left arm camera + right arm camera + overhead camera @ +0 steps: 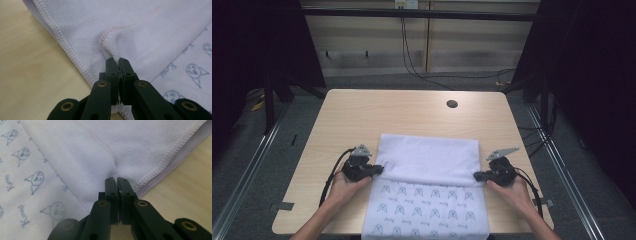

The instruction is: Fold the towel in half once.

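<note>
Both tools (117,61) (116,180) clamp the towel's (427,160) folded edge.

The high view is dim and a little soft; its sides fall into near black, and only the table (362,115) is evenly lit. Both gripper views are brighter, sharp beyond the jaws and blurred below them.

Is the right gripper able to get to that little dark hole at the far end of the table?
Probably not yet: the right gripper is shut on the towel, so it would drag it along. The bare table up to the hole looks free.
</note>
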